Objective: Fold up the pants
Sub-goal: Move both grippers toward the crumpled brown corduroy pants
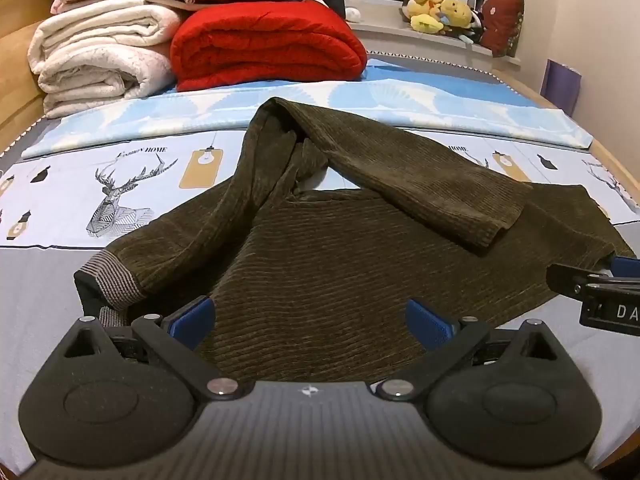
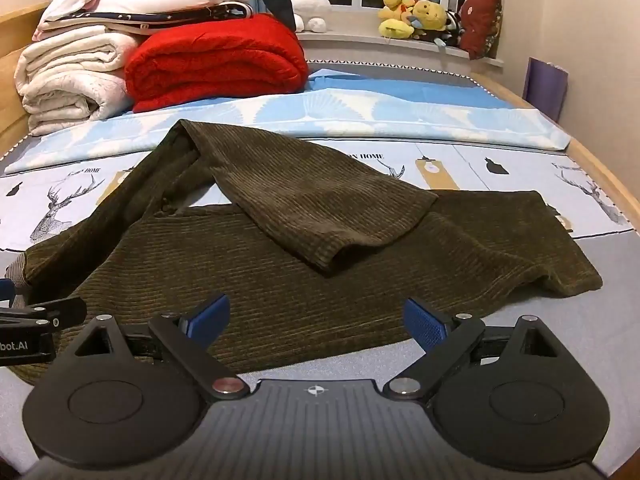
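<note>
Left wrist view: the left gripper (image 1: pixel 310 320) hangs over the near edge of the pants (image 1: pixel 320 264), fingers spread wide, nothing between them. The pants lie crumpled on the bed sheet (image 1: pixel 48 208), one leg doubled back across the body, striped cuff (image 1: pixel 116 280) at left. Right wrist view: the right gripper (image 2: pixel 316 320) also stands wide apart and empty above the near hem (image 2: pixel 320 360). Judged step: pre-grasp; next, unfold the crossed leg (image 2: pixel 320 208). Bare sheet on both sides allows spreading; folded blankets (image 2: pixel 212 60) limit far travel.
</note>
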### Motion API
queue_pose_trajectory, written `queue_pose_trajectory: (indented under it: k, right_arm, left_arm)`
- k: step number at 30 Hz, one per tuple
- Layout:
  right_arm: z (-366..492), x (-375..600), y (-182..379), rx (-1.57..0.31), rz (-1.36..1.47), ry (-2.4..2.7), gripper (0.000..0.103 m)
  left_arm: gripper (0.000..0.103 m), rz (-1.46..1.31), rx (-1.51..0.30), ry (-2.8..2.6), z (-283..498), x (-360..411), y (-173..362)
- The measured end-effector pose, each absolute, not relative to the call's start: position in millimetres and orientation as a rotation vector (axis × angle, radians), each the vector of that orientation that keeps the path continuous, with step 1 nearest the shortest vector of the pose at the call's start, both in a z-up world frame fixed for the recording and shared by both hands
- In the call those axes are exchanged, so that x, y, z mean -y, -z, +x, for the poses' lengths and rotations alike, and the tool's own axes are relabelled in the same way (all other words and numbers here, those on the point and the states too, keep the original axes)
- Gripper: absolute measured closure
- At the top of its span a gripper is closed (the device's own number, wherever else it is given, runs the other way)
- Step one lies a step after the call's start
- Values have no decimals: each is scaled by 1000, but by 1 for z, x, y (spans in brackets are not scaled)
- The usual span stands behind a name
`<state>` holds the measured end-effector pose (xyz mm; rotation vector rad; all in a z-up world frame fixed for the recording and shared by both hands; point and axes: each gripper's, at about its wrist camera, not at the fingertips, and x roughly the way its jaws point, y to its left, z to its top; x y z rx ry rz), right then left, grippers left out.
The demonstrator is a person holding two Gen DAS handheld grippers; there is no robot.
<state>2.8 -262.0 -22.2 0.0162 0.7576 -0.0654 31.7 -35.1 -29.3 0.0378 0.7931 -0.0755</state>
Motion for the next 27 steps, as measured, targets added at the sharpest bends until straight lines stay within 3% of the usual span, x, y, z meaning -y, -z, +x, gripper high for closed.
queue_pose_trajectory:
  k: [27]
  right_arm:
    - [3,260,27,-755,22,59,9]
  left_arm:
    - [1,34,-801,81,31,36,32]
